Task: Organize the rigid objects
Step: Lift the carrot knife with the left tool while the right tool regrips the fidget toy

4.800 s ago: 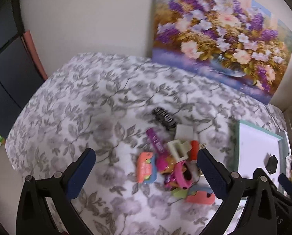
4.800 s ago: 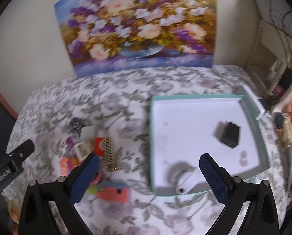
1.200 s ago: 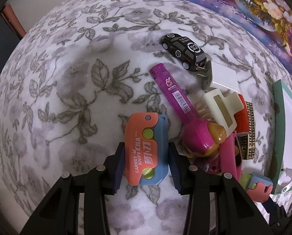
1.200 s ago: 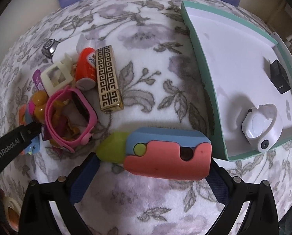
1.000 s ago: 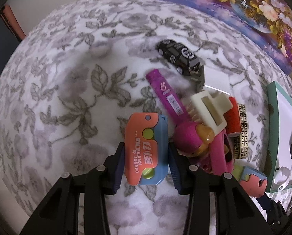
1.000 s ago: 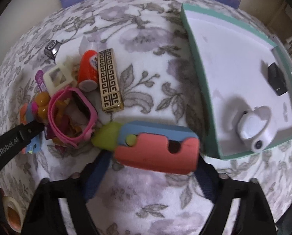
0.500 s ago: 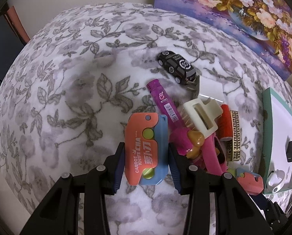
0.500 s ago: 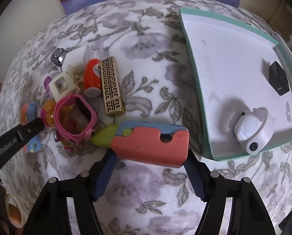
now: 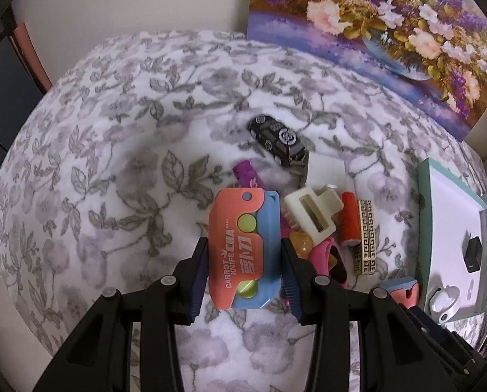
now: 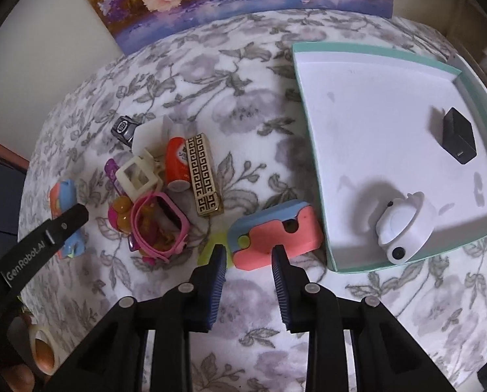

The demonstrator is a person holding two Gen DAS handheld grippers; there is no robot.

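My left gripper (image 9: 245,254) is shut on an orange and blue toy carrot knife (image 9: 243,245) and holds it above the floral cloth, left of the toy pile. My right gripper (image 10: 248,258) is shut on the end of a second orange and blue carrot knife (image 10: 276,232) with a green blade, next to the teal tray's (image 10: 325,170) near left corner. The tray holds a black charger (image 10: 457,135) and a white round device (image 10: 403,228). The pile holds a cream hair clip (image 9: 312,214), a pink watch (image 10: 160,225), a red tube (image 10: 177,160) and a gold patterned case (image 10: 204,179).
A black toy car (image 9: 276,138) and a purple tube (image 9: 248,176) lie at the pile's far side. A flower painting (image 9: 374,32) leans on the wall behind the table. A tape roll (image 10: 41,349) sits at the near left edge.
Both grippers closed on their carrot knives and have lifted and pulled back. The right knife has swung so only its end sits between the fingers.
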